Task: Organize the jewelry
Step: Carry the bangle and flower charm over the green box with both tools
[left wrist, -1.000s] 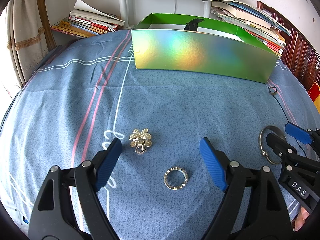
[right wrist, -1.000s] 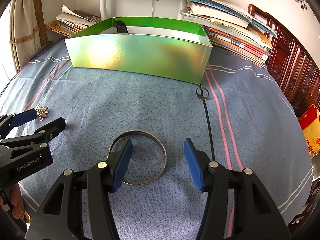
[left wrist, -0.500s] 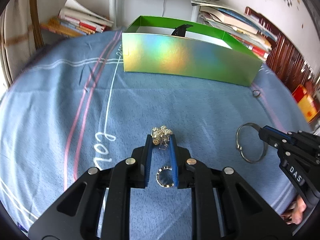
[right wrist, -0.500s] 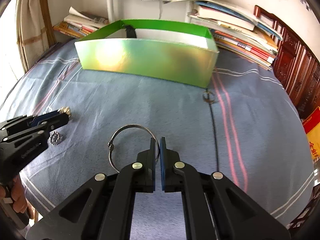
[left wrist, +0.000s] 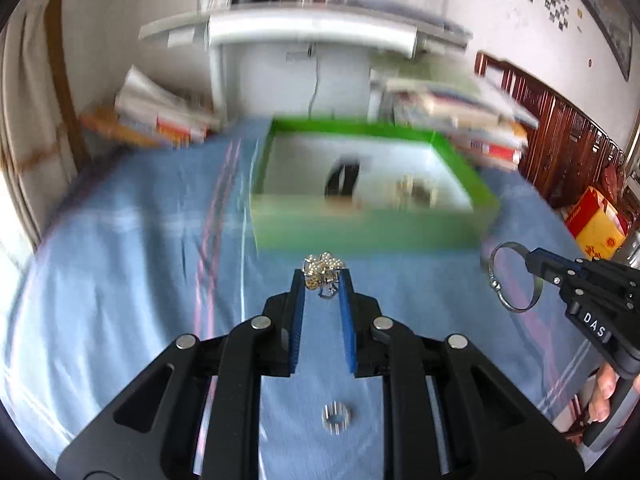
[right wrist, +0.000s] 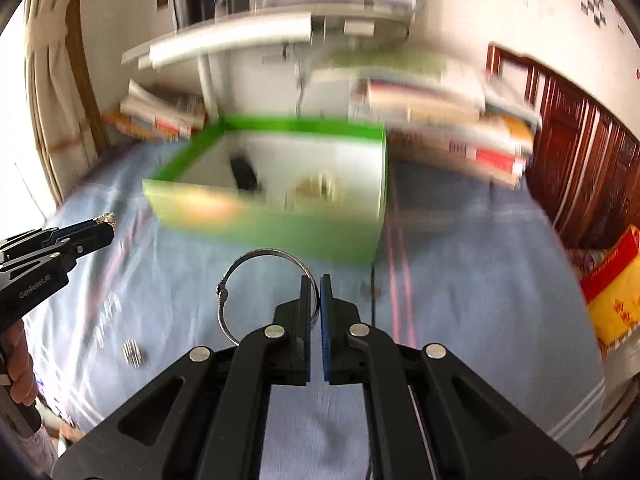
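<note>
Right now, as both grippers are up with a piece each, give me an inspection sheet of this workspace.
Surface: blue striped cloth, blurred.
Job's things: beaded gold charm and silver bangle both lifted; crystal ring lies on the cloth; green box open, with a dark band and gold pieces inside.
Clutter: book stacks behind the box.
Grippers: left gripper shut on the charm; right gripper shut on the bangle.
Cables: thin black cord on the cloth.
Surroundings: white desk, dark wooden furniture.
</note>
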Demonstrator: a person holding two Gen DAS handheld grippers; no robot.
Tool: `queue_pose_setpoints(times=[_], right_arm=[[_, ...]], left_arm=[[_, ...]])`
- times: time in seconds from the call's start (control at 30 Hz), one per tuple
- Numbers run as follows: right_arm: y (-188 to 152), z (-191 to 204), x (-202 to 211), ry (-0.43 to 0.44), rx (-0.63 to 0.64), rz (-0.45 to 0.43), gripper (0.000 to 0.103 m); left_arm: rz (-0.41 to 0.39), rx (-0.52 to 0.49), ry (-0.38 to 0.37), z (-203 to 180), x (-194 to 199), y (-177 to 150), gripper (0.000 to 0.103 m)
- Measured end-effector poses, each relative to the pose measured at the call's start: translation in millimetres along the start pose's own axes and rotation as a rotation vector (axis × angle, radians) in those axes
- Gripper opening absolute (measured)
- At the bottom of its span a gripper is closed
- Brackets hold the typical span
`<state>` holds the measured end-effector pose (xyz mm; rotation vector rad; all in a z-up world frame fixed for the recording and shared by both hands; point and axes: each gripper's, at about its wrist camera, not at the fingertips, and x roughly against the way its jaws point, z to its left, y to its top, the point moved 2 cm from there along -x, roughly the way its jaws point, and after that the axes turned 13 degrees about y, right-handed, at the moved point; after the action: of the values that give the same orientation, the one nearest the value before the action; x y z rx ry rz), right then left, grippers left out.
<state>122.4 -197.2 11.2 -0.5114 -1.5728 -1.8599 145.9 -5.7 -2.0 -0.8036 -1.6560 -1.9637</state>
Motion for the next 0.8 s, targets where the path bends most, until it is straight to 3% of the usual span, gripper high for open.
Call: queue_pose_setpoints(times=[0.13, 0.27, 0.37, 0.57, 0.63, 0.67, 0.7, 0.8], right_arm=[[48, -17, -30, -0.025, -0.028, -0.010, 0.004], [77, -34, -76, -0.033, -0.078, 0.038, 0.005], [92, -40, -115, -0.036, -0.089, 0.075, 0.005], [96, -40, -165, -0.034, -0.064, 0.124, 0.007], [94, -40, -166, -0.028, -0.060, 0.118, 0.017], [93, -40, -162, -0.024, -0.064, 0.107, 0.027], [93, -40, -156, -0.021, -0.068, 0.096, 0.032], [86, -43, -121, 0.002, -0.069, 0.048, 0.041]], left_arm=[[-0.008, 0.009, 0.007, -3, -18, 50, 0.017], [0.033, -0.007, 0.065, -12, -66, 82, 0.017], [0.077, -0.024, 0.111, -16, -104, 89, 0.017], [0.136, -0.031, 0.125, -27, -149, 90, 0.018], [0.140, -0.023, 0.130, -26, -155, 89, 0.030], [0.141, -0.014, 0.133, -25, -156, 89, 0.051], [0.131, 0.002, 0.133, -23, -154, 89, 0.059], [0.111, 0.003, 0.135, -20, -141, 87, 0.066]])
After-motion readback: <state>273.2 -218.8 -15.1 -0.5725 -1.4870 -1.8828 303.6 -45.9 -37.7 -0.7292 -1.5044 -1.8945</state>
